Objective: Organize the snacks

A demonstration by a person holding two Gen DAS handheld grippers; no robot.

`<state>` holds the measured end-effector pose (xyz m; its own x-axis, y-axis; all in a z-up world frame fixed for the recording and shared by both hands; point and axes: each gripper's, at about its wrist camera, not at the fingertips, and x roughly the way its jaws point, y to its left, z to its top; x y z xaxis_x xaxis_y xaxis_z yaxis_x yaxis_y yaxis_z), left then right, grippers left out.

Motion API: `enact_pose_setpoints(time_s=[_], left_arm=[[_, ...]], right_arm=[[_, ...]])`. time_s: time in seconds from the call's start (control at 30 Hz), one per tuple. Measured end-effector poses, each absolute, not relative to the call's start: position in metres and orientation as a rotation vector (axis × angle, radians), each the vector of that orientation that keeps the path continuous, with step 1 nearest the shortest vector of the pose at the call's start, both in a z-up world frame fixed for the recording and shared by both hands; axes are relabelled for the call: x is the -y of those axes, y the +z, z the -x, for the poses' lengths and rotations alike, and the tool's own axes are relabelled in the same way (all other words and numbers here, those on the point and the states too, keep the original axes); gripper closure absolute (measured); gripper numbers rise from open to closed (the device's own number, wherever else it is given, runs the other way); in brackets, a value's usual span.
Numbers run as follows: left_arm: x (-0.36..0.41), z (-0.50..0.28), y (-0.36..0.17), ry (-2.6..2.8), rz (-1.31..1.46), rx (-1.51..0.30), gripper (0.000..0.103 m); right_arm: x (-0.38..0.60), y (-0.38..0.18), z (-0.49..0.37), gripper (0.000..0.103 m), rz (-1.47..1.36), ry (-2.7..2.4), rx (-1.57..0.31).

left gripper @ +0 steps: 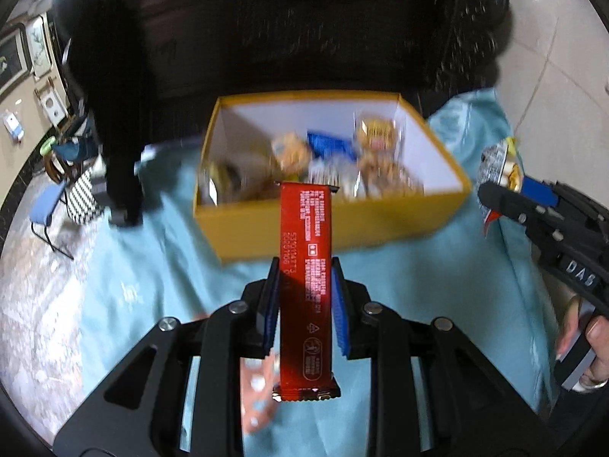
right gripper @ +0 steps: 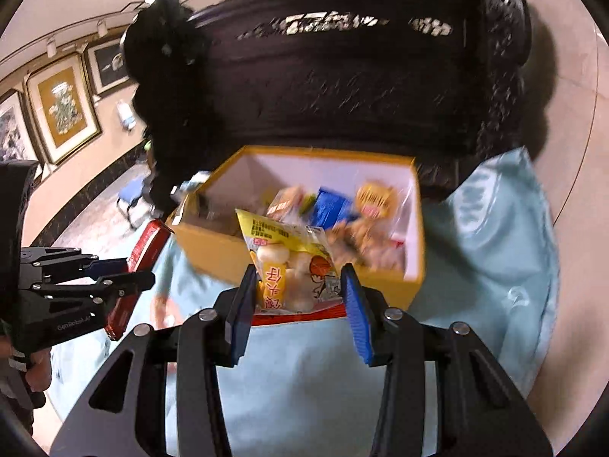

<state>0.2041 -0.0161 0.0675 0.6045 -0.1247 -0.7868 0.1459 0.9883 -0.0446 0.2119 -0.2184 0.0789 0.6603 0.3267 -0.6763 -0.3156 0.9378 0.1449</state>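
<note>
Red bar wrapper looked glossy foil, yellow box matt cardboard, light blue tablecloth soft cloth, wrinkled.

The right hand-held gripper clamps a yellow snack bag between its blue pads, just in front of a yellow box holding assorted wrapped snacks. At left, the left hand-held gripper grips a red bar beside the box. A pale blue cloth covers the counter; dark carved furniture stands behind.
</note>
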Motion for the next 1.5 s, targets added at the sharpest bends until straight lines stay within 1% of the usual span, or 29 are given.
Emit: enact_pose_setpoints(time_s=[0.1,0.2,0.43,0.5,0.53,0.57,0.6,0.63,0.7,0.9,0.93,0.97,1.1,1.23,1.5], left_arm=[[0.022,-0.234,0.081,-0.148,-0.016,-0.885,0.079],[0.027,-0.268,0.083,-0.136,-0.009,-0.874,0.079],[0.037,-0.334,0.05,-0.086,-0.012,-0.93,0.079],[0.035,-0.342,0.041,-0.085,-0.005,-0.94,0.078],[0.034,-0.343,0.039,-0.077,-0.003,-0.936,0.067],[0.034,-0.343,0.037,-0.067,-0.006,-0.929,0.031],[0.033,-0.342,0.038,-0.039,-0.015,-0.914,0.015],[0.031,-0.34,0.039,-0.013,-0.026,-0.889,0.008],[0.03,-0.332,0.043,-0.01,-0.041,-0.859,0.008],[0.026,-0.293,0.059,-0.011,-0.042,-0.85,0.008],[0.026,-0.282,0.062,-0.012,-0.046,-0.84,0.008],[0.027,-0.274,0.063,-0.009,-0.049,-0.833,0.008],[0.031,-0.232,0.067,-0.014,-0.047,-0.842,0.008],[0.031,-0.202,0.069,0.016,-0.027,-0.866,0.008],[0.034,-0.155,0.081,0.024,-0.032,-0.842,0.008]], right_arm=[[0.22,0.081,-0.242,0.058,-0.04,0.335,-0.772],[0.216,0.073,-0.277,0.058,-0.039,0.298,-0.795],[0.21,0.041,-0.326,0.058,-0.047,0.259,-0.862],[0.208,0.034,-0.332,0.055,-0.036,0.232,-0.874],[0.206,0.033,-0.333,0.043,-0.021,0.201,-0.871],[0.205,0.035,-0.331,0.033,0.001,0.168,-0.854],[0.204,0.037,-0.328,0.024,0.017,0.15,-0.831],[0.203,0.041,-0.321,0.02,0.028,0.149,-0.8],[0.204,0.046,-0.312,0.017,0.012,0.175,-0.79],[0.206,0.065,-0.266,0.015,-0.034,0.21,-0.791],[0.205,0.067,-0.254,0.012,-0.035,0.215,-0.788],[0.203,0.069,-0.243,0.01,-0.03,0.216,-0.786],[0.198,0.077,-0.213,0.007,-0.009,0.204,-0.769],[0.198,0.09,-0.187,0.007,0.013,0.182,-0.767],[0.201,0.106,-0.15,0.006,0.022,0.176,-0.748]])
